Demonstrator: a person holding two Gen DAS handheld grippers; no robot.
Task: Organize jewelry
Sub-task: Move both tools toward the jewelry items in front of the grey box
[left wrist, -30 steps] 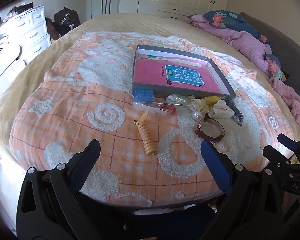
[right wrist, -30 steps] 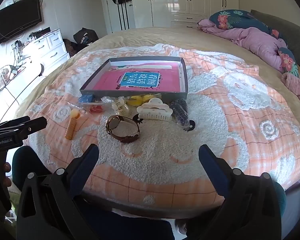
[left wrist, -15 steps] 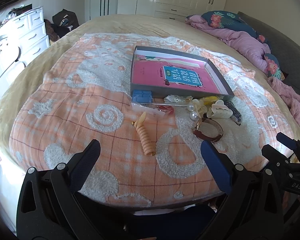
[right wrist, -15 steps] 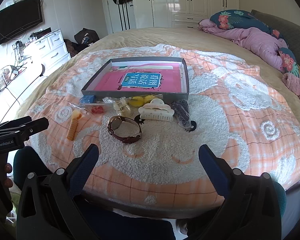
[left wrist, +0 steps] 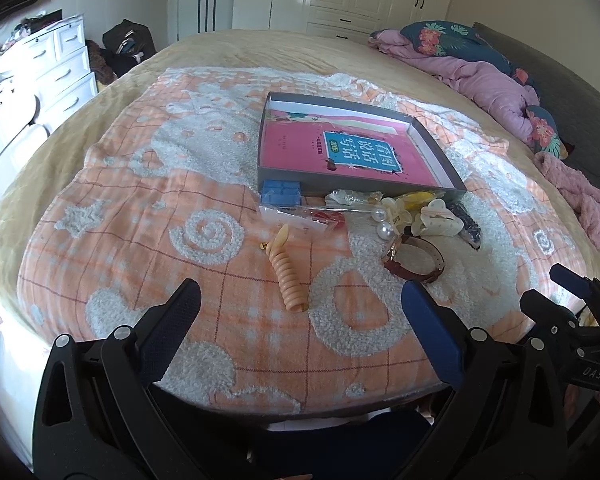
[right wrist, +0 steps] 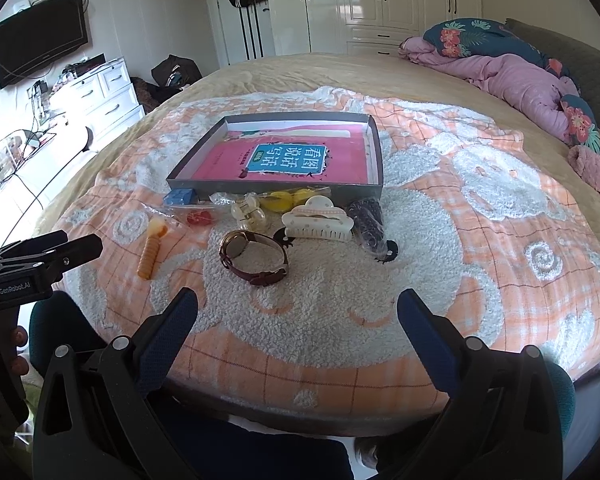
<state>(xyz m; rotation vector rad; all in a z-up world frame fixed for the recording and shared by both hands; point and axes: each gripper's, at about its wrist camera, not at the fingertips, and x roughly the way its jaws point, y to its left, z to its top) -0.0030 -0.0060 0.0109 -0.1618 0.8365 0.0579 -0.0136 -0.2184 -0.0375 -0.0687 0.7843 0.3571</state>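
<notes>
**Nothing gripped yet: first pick to be chosen from the pile**

Both tools are held spread and empty above the near edge of the bed (right wrist: 440, 80): left tool (left wrist: 300, 304), right tool (right wrist: 298, 308). The jewelry lies in a loose cluster on the blanket (right wrist: 320, 300), just in front of the tray (right wrist: 374, 152), none of it inside. The watch (right wrist: 254, 256) sits nearest the right tool, apart from the rest, so it is judged the easiest first pick; the strap is best pinched across its side rather than the face. The clip (right wrist: 318, 222) touches a bagged dark item (right wrist: 366, 220), so it should be lifted straight up to avoid dragging. The coil (left wrist: 288, 276) lies alone before the left tool and can be pinched across its width. The pearls (left wrist: 384, 224) may roll on the fluffy pile.
</notes>
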